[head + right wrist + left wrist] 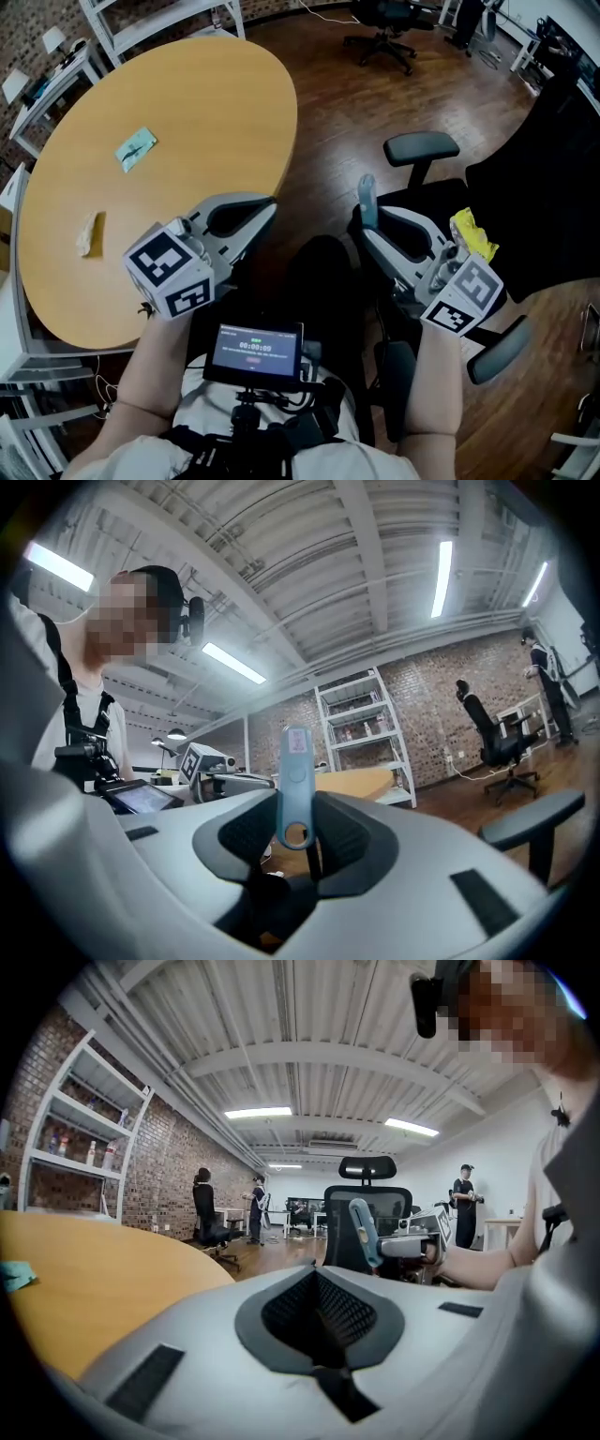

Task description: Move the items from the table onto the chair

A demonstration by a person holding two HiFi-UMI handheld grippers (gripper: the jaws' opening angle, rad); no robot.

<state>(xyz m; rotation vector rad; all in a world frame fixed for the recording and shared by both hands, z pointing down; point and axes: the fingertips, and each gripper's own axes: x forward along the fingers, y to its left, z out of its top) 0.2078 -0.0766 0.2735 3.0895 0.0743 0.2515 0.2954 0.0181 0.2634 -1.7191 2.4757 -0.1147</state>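
Note:
A teal packet (137, 148) and a tan piece (90, 232) lie on the round wooden table (206, 103) at the left. My left gripper (267, 204) is shut and holds nothing; it hovers by the table's near right edge. In the left gripper view its jaws (316, 1274) meet. My right gripper (370, 228) is shut on a slim blue tool (366, 195) that stands up from its jaws (298, 822). The blue tool (294, 778) has a hole at its lower end. A yellow packet (473, 234) lies on the black chair (422, 145) just right of my right gripper.
A small screen (255, 352) hangs on my chest between the arms. Another office chair (384, 37) stands on the wood floor at the back. White shelving (159, 14) runs along the brick wall behind the table. Several people (203, 1206) stand far off.

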